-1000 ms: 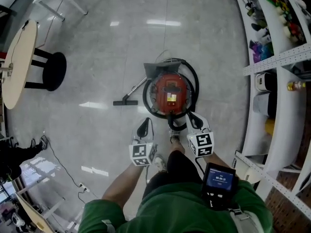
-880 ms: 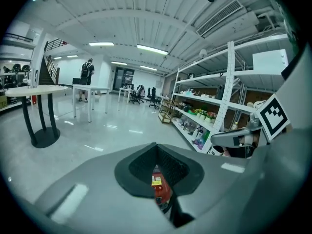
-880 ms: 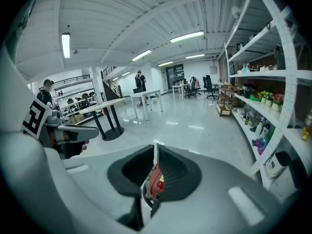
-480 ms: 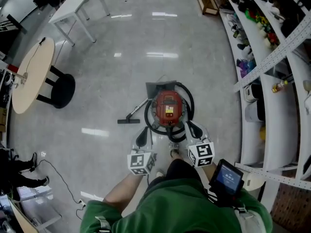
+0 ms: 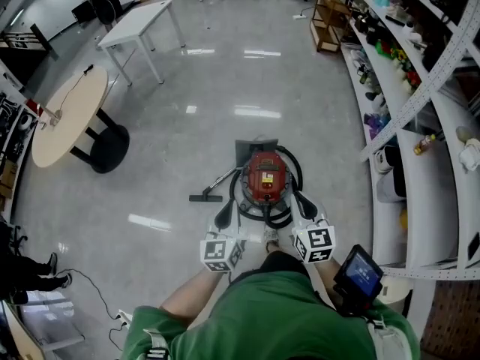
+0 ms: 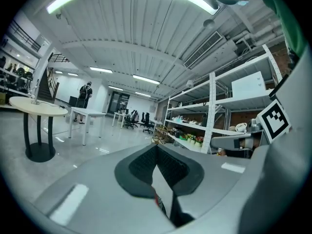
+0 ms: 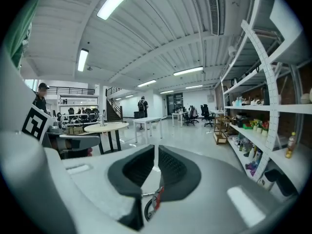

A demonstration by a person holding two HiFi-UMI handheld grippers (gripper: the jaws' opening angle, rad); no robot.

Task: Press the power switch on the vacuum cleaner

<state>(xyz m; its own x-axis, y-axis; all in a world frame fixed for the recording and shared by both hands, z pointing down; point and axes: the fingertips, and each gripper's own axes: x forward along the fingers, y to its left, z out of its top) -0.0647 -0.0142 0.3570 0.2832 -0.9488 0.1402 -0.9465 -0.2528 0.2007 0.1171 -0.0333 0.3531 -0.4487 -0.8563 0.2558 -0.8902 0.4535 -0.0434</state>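
You are holding both grippers out in front of you, flanking the near side of the red vacuum cleaner [image 5: 264, 177]. It is standing on the floor [image 5: 225, 126] straight ahead, with its black hose [image 5: 297, 175] looping round it and its floor nozzle [image 5: 206, 198] lying off to your left. The left gripper [image 5: 223, 216] and the right gripper [image 5: 303, 203] are both showing jaws closed together, gripping nothing.
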